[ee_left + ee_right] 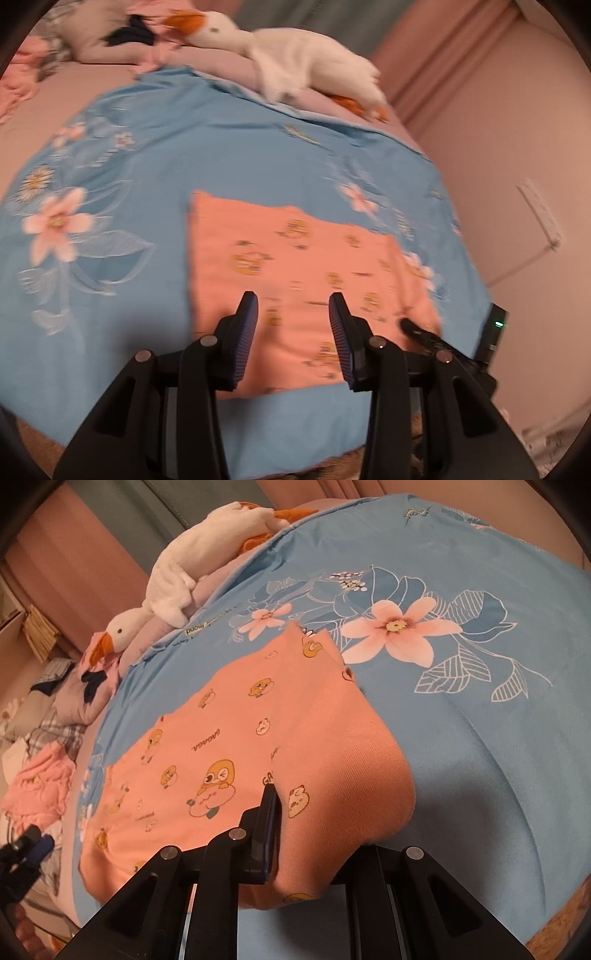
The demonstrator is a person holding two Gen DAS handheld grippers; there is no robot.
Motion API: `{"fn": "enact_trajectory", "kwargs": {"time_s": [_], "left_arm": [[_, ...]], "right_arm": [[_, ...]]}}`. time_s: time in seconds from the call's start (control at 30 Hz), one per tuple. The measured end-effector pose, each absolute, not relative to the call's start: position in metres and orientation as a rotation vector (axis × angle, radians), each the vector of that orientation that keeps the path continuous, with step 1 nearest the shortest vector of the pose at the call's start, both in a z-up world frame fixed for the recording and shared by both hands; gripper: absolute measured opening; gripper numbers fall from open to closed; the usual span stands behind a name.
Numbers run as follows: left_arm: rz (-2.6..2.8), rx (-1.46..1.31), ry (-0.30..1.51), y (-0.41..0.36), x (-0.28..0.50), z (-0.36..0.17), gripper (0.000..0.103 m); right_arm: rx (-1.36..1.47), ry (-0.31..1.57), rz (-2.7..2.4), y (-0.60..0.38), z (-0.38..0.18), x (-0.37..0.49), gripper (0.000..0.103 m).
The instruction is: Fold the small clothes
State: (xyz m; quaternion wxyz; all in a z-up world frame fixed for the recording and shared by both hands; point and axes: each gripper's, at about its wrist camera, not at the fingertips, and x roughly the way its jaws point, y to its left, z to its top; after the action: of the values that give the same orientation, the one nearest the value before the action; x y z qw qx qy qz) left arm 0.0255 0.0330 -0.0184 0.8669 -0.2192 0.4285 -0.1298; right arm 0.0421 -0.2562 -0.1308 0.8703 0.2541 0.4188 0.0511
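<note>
A small salmon-pink garment [295, 266] with yellow cartoon prints lies on a blue floral bedspread [155, 147]. My left gripper [293, 306] is open and empty, hovering over the garment's near edge. My right gripper [280, 812] is shut on the pink garment [229, 746], lifting its right edge so the cloth drapes over and hides the right finger; only the left finger [267, 823] shows. The right gripper's tip shows in the left wrist view [413, 328] at the garment's right edge. The left gripper shows at the lower left of the right wrist view [26, 849].
A white plush goose [280, 59] lies at the far end of the bed by pillows [92, 40]. A pile of pink clothes [40, 786] lies to the left. A wall [517, 166] borders the bed's right side. The bedspread [480, 757] spreads right of the garment.
</note>
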Motion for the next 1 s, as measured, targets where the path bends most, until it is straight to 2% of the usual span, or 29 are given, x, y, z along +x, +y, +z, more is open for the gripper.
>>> {"fn": "enact_trajectory", "kwargs": {"time_s": [0.17, 0.23, 0.53, 0.63, 1.0], "left_arm": [[-0.368, -0.397, 0.977, -0.011, 0.037, -0.041, 0.036], [-0.411, -0.397, 1.024, -0.028, 0.044, -0.056, 0.028], [-0.373, -0.397, 1.172, -0.046, 0.063, -0.113, 0.025], [-0.364, -0.436, 1.167, -0.04, 0.062, -0.118, 0.022], [-0.355, -0.497, 1.148, -0.009, 0.038, -0.097, 0.022]], "right_arm": [[0.549, 0.874, 0.111, -0.258, -0.131, 0.042, 0.012], [0.555, 0.87, 0.112, -0.258, -0.131, 0.042, 0.012], [0.55, 0.84, 0.131, -0.259, -0.124, 0.042, 0.012], [0.505, 0.821, 0.135, -0.254, -0.116, 0.044, 0.012], [0.32, 0.671, 0.312, -0.203, -0.051, 0.058, 0.012]]}}
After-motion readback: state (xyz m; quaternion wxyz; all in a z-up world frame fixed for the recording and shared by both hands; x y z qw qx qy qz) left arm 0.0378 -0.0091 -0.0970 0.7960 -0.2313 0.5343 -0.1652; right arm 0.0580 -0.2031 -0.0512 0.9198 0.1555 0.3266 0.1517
